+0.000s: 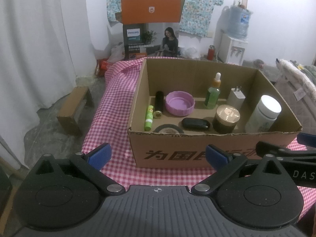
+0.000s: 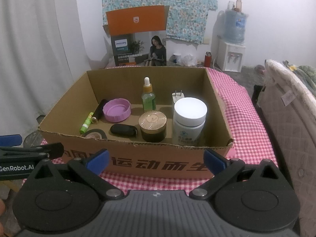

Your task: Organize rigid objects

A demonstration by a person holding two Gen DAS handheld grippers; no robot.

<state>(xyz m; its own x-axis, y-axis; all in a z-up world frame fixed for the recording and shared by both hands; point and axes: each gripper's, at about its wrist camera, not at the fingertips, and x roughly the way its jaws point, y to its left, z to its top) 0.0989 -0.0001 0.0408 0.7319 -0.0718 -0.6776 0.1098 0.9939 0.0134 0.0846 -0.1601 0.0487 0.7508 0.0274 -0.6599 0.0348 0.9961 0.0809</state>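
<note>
We hold both grippers, left (image 1: 158,155) and right (image 2: 156,161), with jaws wide open and empty, short of the box (image 2: 136,148); its contents lie ahead beyond the near wall, the white jar (image 2: 189,120) nearest the right jaws.

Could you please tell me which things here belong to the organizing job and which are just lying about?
Job: cardboard box holding the white jar, gold-lidded jar, dropper bottle, charger plug, pink lid, black case, tape roll, green stick, black tube.

Lying about: water dispenser, orange-flapped box, red flask.
</note>
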